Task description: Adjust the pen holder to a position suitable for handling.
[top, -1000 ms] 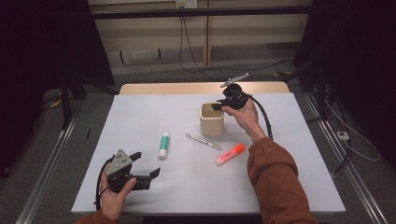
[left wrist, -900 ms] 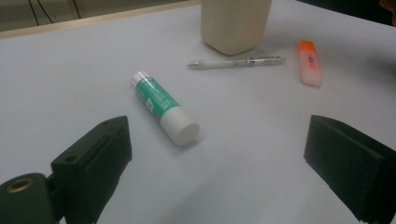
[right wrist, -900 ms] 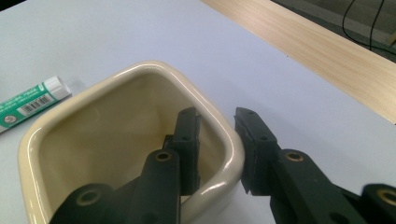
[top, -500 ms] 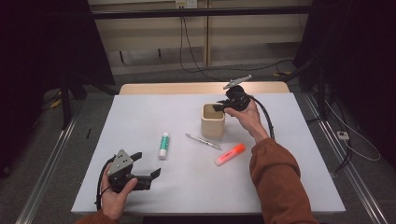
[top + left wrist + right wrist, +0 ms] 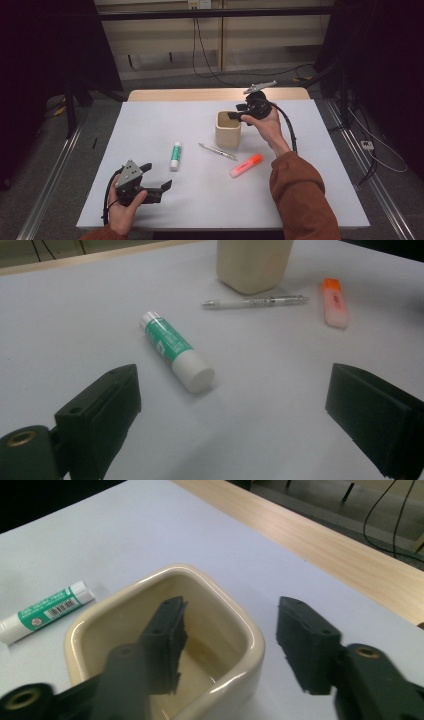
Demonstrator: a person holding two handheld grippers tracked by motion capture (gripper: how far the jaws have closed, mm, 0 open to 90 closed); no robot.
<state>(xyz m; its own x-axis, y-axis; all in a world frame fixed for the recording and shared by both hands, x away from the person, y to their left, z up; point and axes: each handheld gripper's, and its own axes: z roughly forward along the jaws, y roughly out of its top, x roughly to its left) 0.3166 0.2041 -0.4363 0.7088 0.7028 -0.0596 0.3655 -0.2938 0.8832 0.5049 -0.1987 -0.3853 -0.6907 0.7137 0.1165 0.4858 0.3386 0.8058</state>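
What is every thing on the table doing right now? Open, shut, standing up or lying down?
Cup: upright, nothing seen inside it.
Glue stick: lying flat, cap on.
Pen: lying flat beside the cup.
Highlighter: lying flat, cap on.
Left gripper: open, holding nothing, low over the table.
Right gripper: open, jaws have just been opening, straddling the cup's rim, one jaw inside and one outside, not pressing on it.

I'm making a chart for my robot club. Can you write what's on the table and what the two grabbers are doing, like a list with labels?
table: white top
cup: cream, square, upright
glue stick: green and white, lying flat
pen: lying beside the cup
highlighter: orange, lying flat
left gripper: open, low near the front edge
right gripper: over the cup rim, jaws have just been opening, nothing between them
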